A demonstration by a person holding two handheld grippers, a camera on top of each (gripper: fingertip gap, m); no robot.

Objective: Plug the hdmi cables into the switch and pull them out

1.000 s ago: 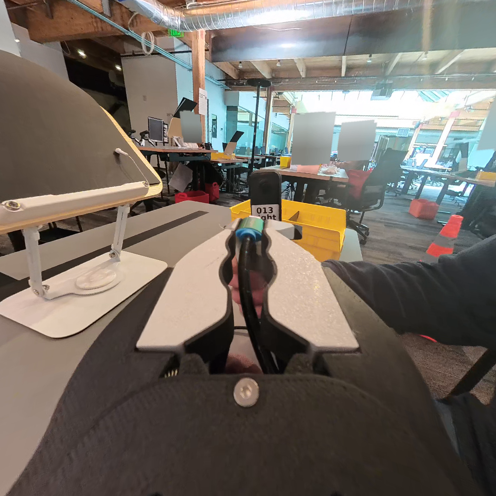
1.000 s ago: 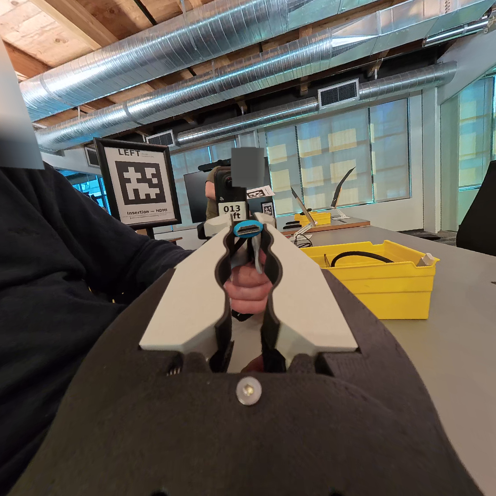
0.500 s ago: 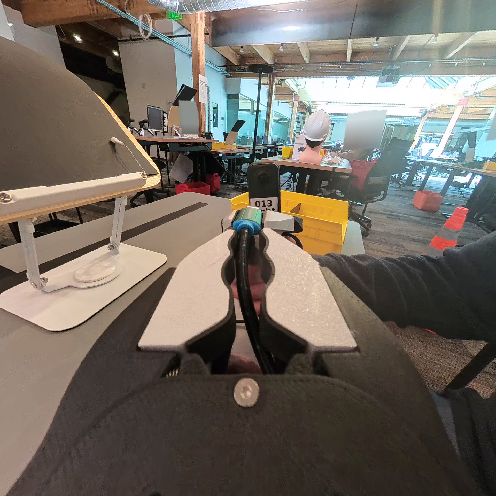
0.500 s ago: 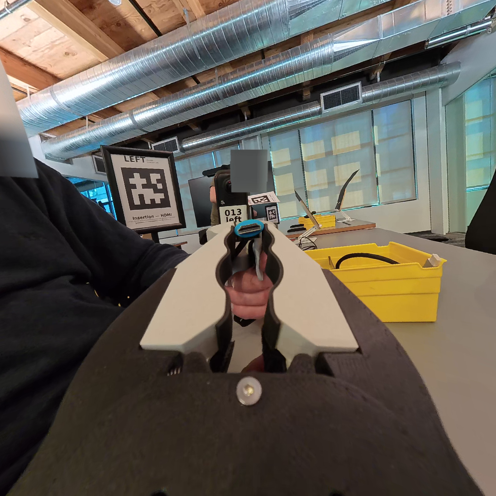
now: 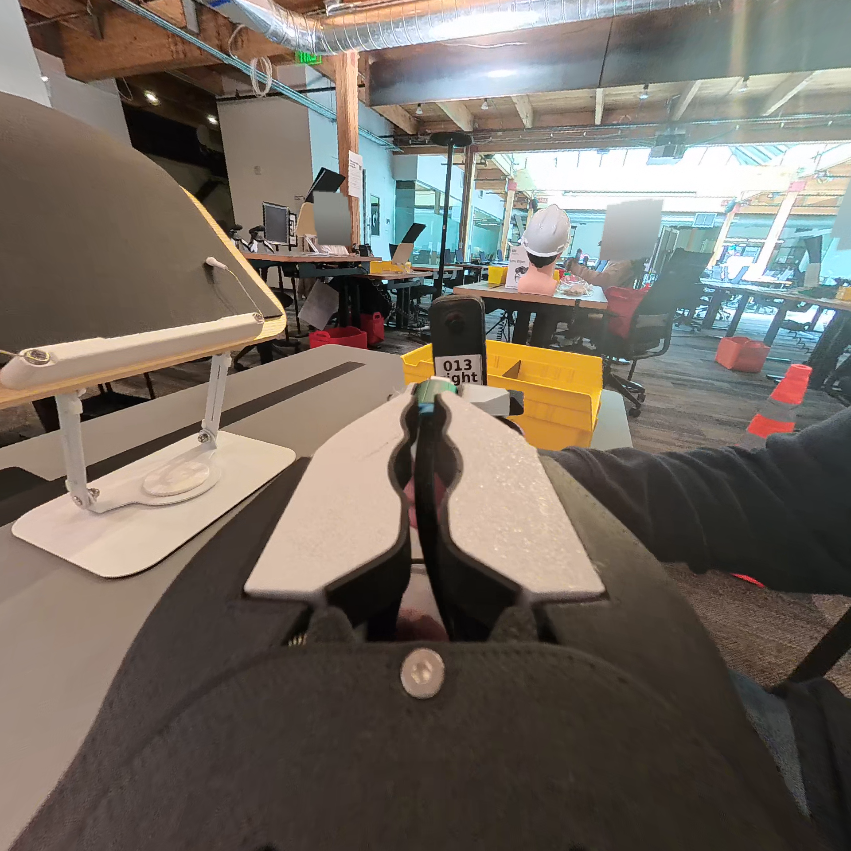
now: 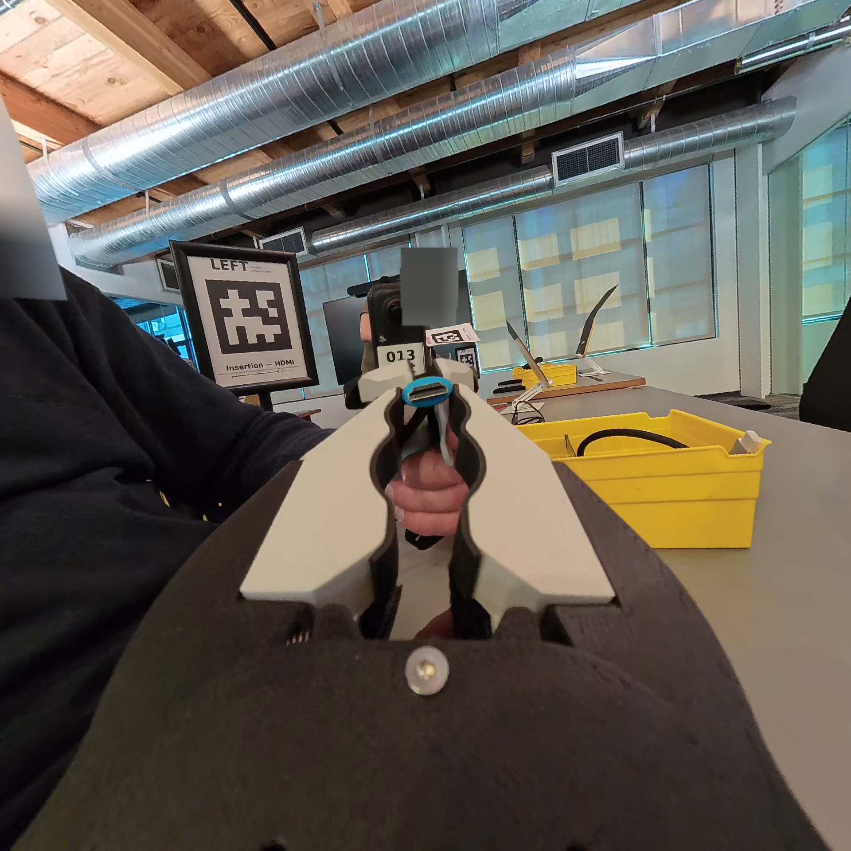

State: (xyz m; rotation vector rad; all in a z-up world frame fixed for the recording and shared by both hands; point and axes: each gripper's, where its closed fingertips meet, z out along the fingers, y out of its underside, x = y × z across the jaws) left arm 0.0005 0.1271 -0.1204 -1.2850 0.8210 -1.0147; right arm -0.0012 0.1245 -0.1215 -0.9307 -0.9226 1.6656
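Left wrist view: almost nothing has shifted over the last second. The background has only drifted a little, so I read this as a steady hold, not an insertion. The left gripper [image 5: 428, 405] is level and nearly closed, clamped on the black HDMI cable [image 5: 426, 497], which runs back between its fingers. The blue-collared plug [image 5: 426, 409] sits right at the tips, and a yellow bin [image 5: 552, 368] is beyond them.

Right wrist view: also unchanged. The right gripper [image 6: 428, 391] tilts slightly upward, narrowed to the plug's width. The plug's metal mouth faces me between its tips, but I can't tell whether they truly pinch it. A hand [image 6: 428, 502] shows beyond. No switch appears in either view, so plugging hasn't started.
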